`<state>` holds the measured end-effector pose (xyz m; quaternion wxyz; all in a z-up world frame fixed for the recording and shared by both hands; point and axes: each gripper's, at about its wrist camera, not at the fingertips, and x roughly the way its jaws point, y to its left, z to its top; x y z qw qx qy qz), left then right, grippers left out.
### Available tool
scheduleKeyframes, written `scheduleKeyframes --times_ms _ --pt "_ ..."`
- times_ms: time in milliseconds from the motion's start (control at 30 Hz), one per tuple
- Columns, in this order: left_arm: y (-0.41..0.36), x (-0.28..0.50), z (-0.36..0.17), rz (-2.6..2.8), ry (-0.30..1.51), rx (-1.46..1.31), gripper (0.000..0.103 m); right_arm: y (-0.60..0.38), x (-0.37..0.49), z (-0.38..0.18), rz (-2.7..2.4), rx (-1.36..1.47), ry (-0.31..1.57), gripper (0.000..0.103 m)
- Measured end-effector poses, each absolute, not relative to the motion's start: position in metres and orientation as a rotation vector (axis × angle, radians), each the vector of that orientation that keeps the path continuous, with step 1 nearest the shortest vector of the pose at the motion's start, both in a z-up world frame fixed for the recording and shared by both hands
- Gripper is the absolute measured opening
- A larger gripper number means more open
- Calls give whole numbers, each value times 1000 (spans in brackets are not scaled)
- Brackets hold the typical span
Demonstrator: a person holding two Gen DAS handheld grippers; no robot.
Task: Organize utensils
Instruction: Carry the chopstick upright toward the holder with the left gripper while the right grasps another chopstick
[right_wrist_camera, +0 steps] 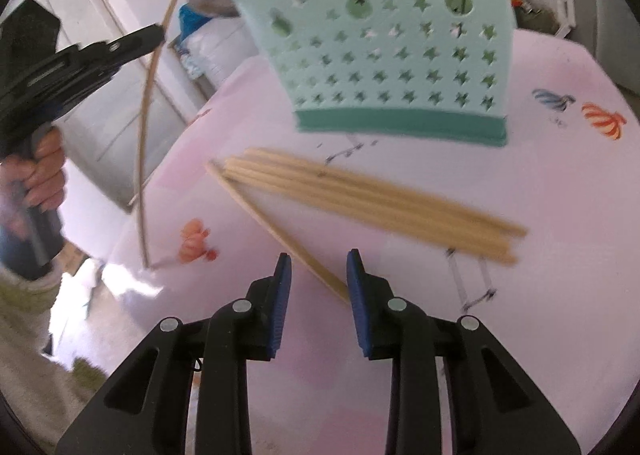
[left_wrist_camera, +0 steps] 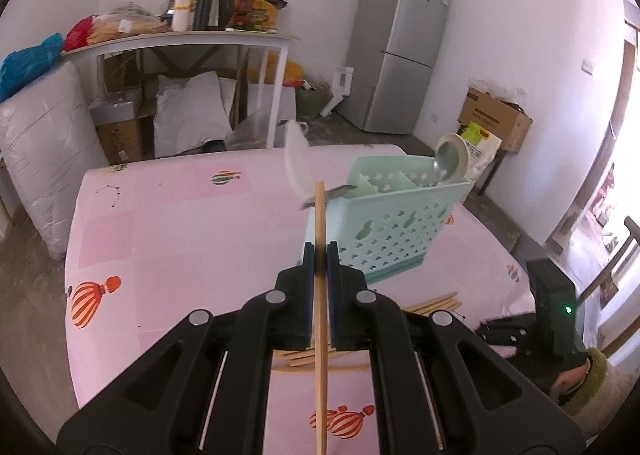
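My left gripper (left_wrist_camera: 320, 255) is shut on a single wooden chopstick (left_wrist_camera: 320, 295), held above the pink table, its tip near the left end of the mint-green utensil basket (left_wrist_camera: 396, 223). A spoon (left_wrist_camera: 448, 159) stands in the basket's far compartment. In the right wrist view my right gripper (right_wrist_camera: 318, 267) is open just above the table, with one loose chopstick (right_wrist_camera: 280, 231) running between its jaws. A bundle of several chopsticks (right_wrist_camera: 372, 195) lies in front of the basket (right_wrist_camera: 384, 43). The left gripper (right_wrist_camera: 132, 43) with its chopstick (right_wrist_camera: 146, 143) shows at the left.
The table has a pink cloth (left_wrist_camera: 180, 239) with balloon prints. A white spatula-like utensil (left_wrist_camera: 298, 159) sticks up beside the basket. Beyond are a cluttered shelf table (left_wrist_camera: 180, 39), a fridge (left_wrist_camera: 400, 47) and a cardboard box (left_wrist_camera: 494, 117).
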<state>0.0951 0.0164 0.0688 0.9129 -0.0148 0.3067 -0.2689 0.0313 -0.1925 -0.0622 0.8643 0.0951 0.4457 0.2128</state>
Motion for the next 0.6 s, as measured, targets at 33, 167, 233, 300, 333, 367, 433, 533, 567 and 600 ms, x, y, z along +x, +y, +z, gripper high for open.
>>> scheduleKeyframes --times_ms 33,167,233,300,333,367,433,533,567,600 --pt "18 95 69 -549 630 -33 4 -190 28 -62 464 202 944 28" --pt "27 95 72 -521 616 -39 4 -173 22 -59 499 153 963 28" --pt "31 95 72 -510 612 -42 4 -162 26 -57 503 112 958 28" --pt "35 96 74 -495 609 -47 4 -151 32 -54 507 72 949 28" --pt "38 96 75 -487 606 -49 4 -146 36 -53 509 55 944 28" --pt "39 95 75 -481 605 -49 4 -141 39 -51 514 37 938 28" --pt "44 95 76 -466 600 -46 4 -129 49 -48 532 12 929 28" --pt "49 96 76 -449 601 -43 4 -111 64 -44 574 -22 919 28" --pt "50 96 76 -443 602 -44 4 -104 68 -43 587 -36 918 28" --pt "52 95 76 -439 601 -44 4 -96 74 -44 602 -58 918 28"
